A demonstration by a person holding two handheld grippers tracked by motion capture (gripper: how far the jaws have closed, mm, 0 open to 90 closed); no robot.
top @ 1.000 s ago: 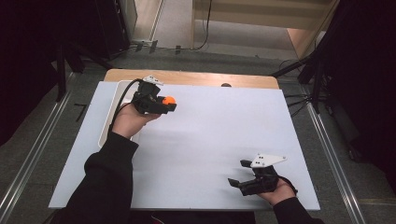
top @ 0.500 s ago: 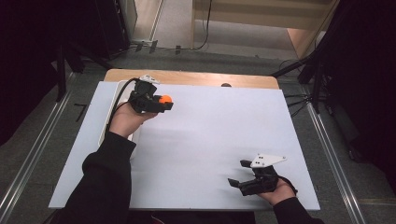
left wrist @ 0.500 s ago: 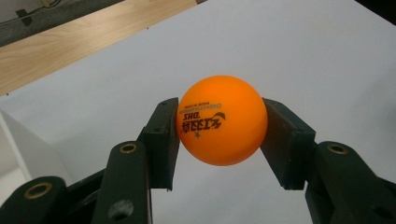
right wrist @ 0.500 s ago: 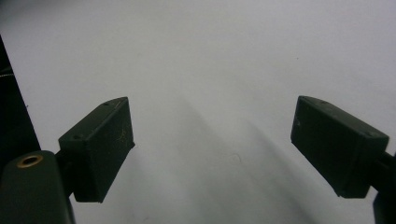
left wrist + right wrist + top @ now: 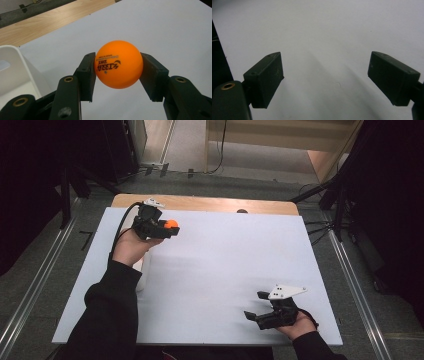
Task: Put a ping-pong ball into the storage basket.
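An orange table-tennis ball (image 5: pixel 171 224) (image 5: pixel 118 64) with dark print is clamped between the jaws of my left gripper (image 5: pixel 169 227) (image 5: pixel 117 72), held above the far left part of the white table top (image 5: pixel 225 265). Beside that hand lies a white container (image 5: pixel 15 70), partly hidden by the forearm in the high view. My right gripper (image 5: pixel 255 307) (image 5: pixel 325 80) rests near the front right of the table, its jaws wide apart with only bare white surface between them.
A wooden strip (image 5: pixel 210 204) runs along the table's far edge, with a small dark spot (image 5: pixel 242 211) on it. Dark floor, metal rails and stands surround the table.
My left gripper has carried the ball a little farther away and leftward. The right gripper has stayed where it was.
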